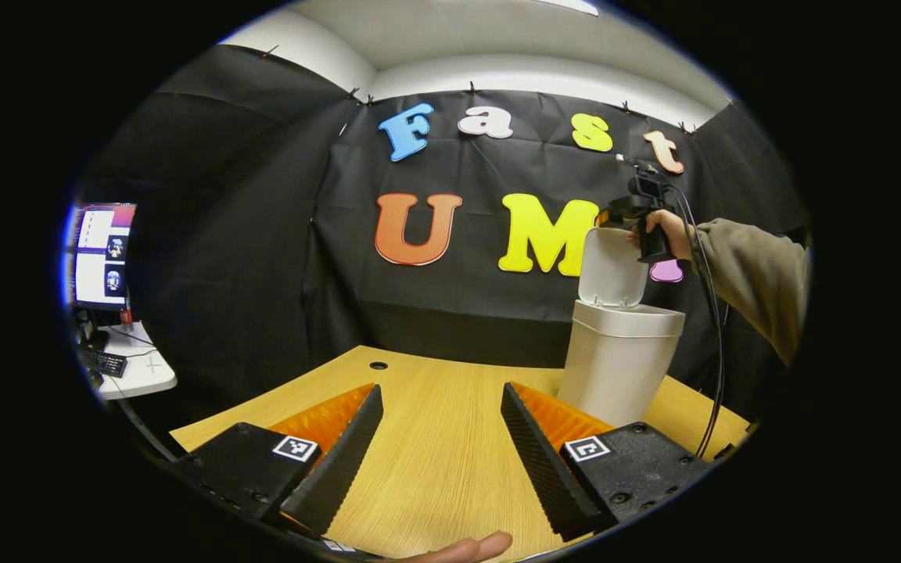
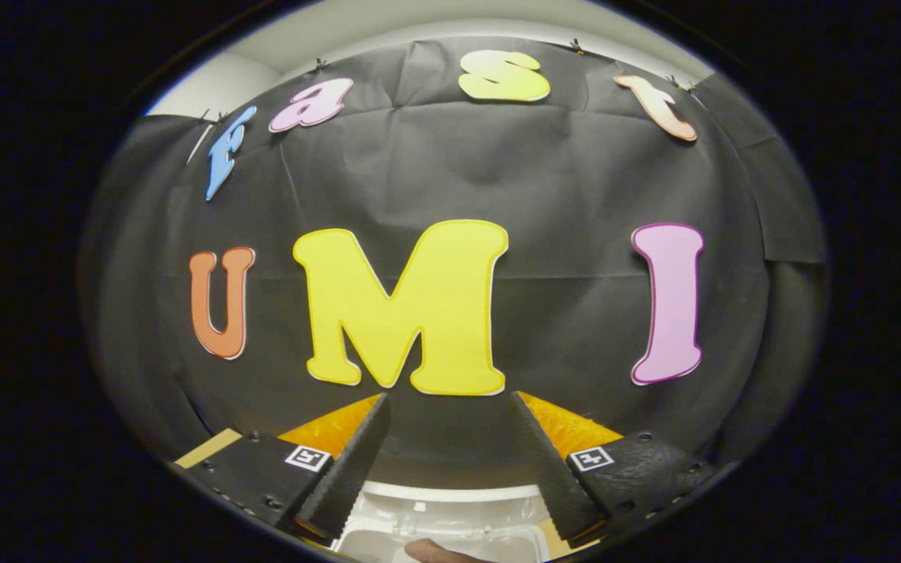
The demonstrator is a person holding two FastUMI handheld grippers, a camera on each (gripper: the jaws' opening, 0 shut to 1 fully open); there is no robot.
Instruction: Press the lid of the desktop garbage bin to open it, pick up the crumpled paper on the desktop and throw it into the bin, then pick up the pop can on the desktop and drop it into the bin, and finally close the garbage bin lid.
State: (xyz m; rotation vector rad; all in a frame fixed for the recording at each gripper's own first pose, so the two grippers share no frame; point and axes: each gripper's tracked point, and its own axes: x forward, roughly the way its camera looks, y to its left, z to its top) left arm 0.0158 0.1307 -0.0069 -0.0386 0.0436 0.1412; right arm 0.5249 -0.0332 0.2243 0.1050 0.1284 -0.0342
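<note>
Both grippers, left gripper and right gripper, gape empty; we judge the raised lid may jam if shoved sideways.

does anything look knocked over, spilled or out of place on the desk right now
Nothing stands out. The bin stands upright on the wooden desk with its lid flipped up, as the task needs. The right tool is up by the raised lid. No spill or damage is visible; the left tool is open over bare wood.

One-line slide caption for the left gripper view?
Right gripper held above the white plastic bin, its lid raised, on the wooden table.
</note>
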